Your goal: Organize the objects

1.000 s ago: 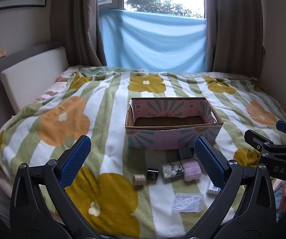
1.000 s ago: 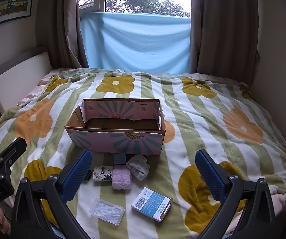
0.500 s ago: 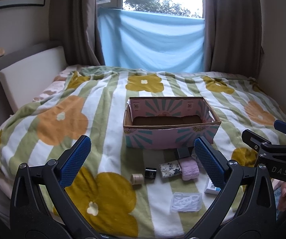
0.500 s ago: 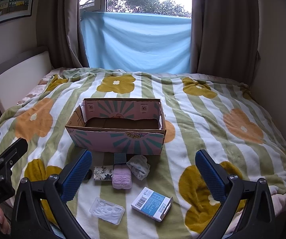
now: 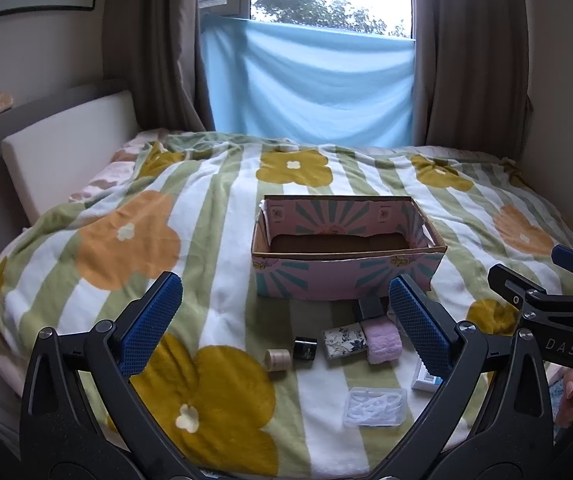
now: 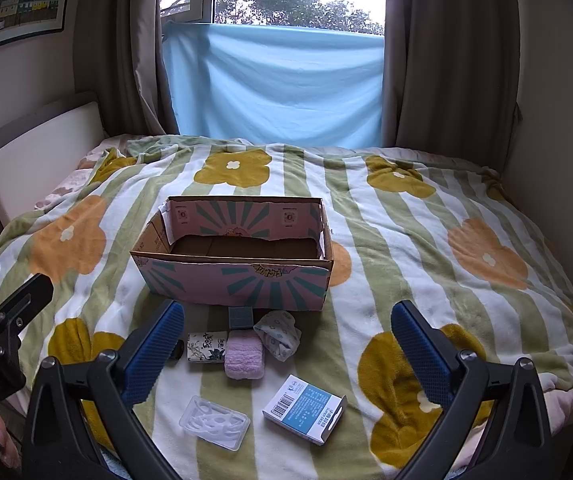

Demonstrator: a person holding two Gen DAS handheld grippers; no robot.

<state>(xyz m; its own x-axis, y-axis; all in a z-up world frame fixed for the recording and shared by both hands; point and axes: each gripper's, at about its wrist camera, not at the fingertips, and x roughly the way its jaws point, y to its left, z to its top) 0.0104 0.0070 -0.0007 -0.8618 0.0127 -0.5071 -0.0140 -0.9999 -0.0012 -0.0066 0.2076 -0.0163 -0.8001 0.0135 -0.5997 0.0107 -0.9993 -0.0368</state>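
Observation:
An open pink cardboard box (image 5: pixel 346 280) (image 6: pixel 238 282) stands empty on the flowered blanket. In front of it lie small items: a beige roll (image 5: pixel 277 359), a black jar (image 5: pixel 304 348), a floral packet (image 5: pixel 343 342) (image 6: pixel 207 346), a pink folded cloth (image 5: pixel 383 341) (image 6: pixel 244 354), a dark square pad (image 6: pixel 240 317), a bundled patterned cloth (image 6: pixel 278 334), a clear plastic case (image 5: pixel 374 406) (image 6: pixel 214 422) and a blue-white carton (image 6: pixel 305 408). My left gripper (image 5: pixel 286 324) and right gripper (image 6: pixel 288 344) are both open and empty, held above the near items.
The bed's blanket (image 5: pixel 126 240) spreads wide on all sides of the box. A white headboard cushion (image 5: pixel 70 152) is at the left. Curtains and a blue cloth (image 6: pixel 274 84) hang over the window behind. A wall (image 6: pixel 558 120) bounds the right.
Both views have shifted only slightly; the left gripper has drifted a little. Nothing was grasped or moved.

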